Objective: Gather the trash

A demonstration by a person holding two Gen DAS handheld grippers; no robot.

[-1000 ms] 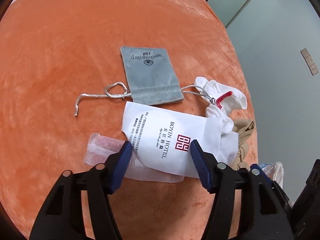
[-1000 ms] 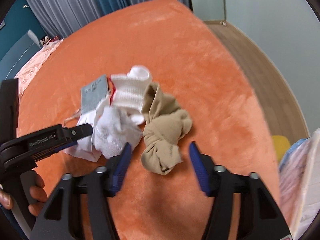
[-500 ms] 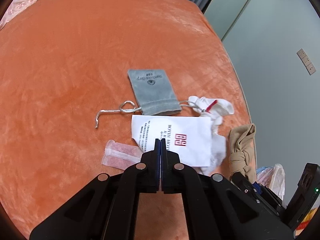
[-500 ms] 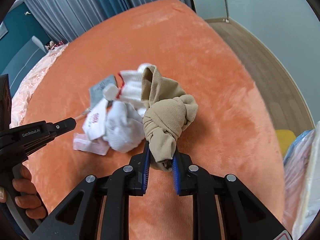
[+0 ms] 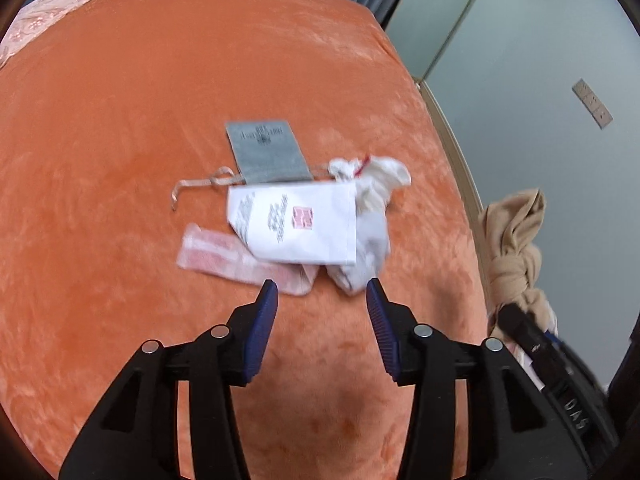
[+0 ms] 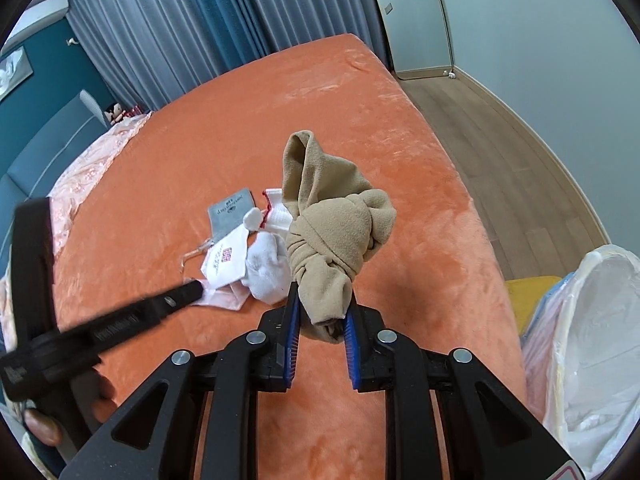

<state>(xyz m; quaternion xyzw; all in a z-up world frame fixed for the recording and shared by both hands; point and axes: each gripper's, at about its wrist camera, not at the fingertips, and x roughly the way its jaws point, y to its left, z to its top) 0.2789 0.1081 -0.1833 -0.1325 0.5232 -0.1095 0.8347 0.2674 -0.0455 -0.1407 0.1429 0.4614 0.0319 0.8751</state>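
My right gripper (image 6: 320,312) is shut on a knotted tan cloth (image 6: 332,236) and holds it above the orange bed; the cloth also shows in the left wrist view (image 5: 516,248). My left gripper (image 5: 322,300) is open and empty, just short of a pile: a white hotel bag (image 5: 304,224), a pink plastic wrapper (image 5: 236,256), white socks (image 5: 376,188) and a grey drawstring pouch (image 5: 266,152). The pile also shows in the right wrist view, with the bag (image 6: 224,260) and a white sock (image 6: 268,272).
The orange bed (image 5: 120,100) fills most of both views. A bin lined with a white plastic bag (image 6: 596,344) stands off the bed's right side, by a yellow object (image 6: 528,292). Wood floor (image 6: 500,128), curtains (image 6: 180,28) and wall lie beyond.
My left gripper shut empty near the white bag, then opened and pulled back. My right gripper closed on the tan cloth and lifted it off the bed.
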